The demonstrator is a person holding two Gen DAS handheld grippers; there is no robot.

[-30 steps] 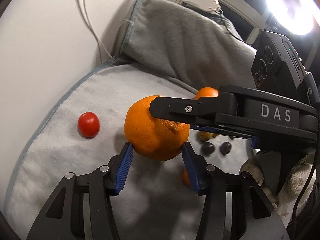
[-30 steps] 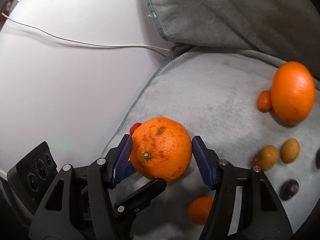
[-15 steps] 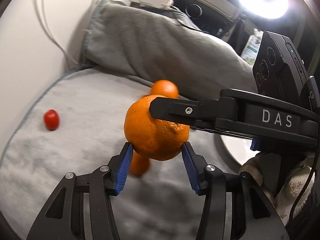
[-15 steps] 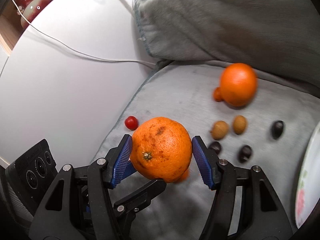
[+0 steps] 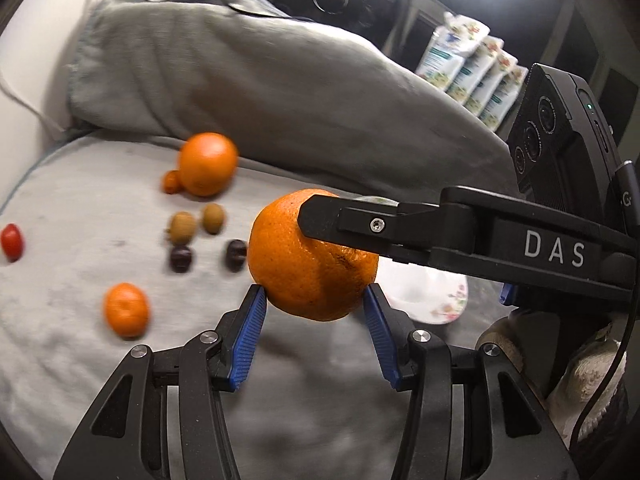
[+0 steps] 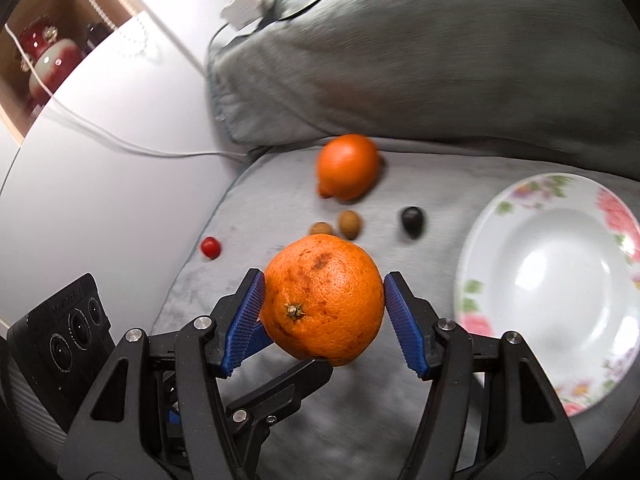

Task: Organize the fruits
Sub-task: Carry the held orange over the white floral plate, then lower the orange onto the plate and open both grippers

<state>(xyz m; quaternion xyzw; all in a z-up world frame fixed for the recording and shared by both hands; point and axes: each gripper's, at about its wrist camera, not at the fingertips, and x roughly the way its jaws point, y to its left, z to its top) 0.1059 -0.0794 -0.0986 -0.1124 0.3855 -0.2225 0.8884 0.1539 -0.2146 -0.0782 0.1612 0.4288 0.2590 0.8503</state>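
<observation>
Rubber-padded on both sides, and doubling up on one fruit: pinching the orange [image 5: 312, 256] with the left hand-held gripper [image 5: 313, 292], closed low on its sides by the pad tips only, while clamping it crosswise with the right hand-held gripper [image 6: 323, 278], closed around its middle. Carrying it in the air above the grey blanket [image 6: 280, 200], just beside the flowered plate [image 6: 500, 208], not yet over the bowl of it.

Risking, as a judgement:
- Slipping out of the left grip, since biting only below the widest part and squeezing upward there.
- Twisting or tearing the skin if pulling the two grips apart or turning them unevenly.
- Dropping early if opening one grip before settling over the plate; then rolling on the soft blanket into the second orange [image 6: 348, 166], the dark fruit [image 6: 412, 220] or the cherry tomato [image 6: 210, 247].
- Clipping the plate rim with the lower finger while lowering, tipping it on the soft cover.
- Blurring heavily in both views, so misjudging the clearance.
</observation>
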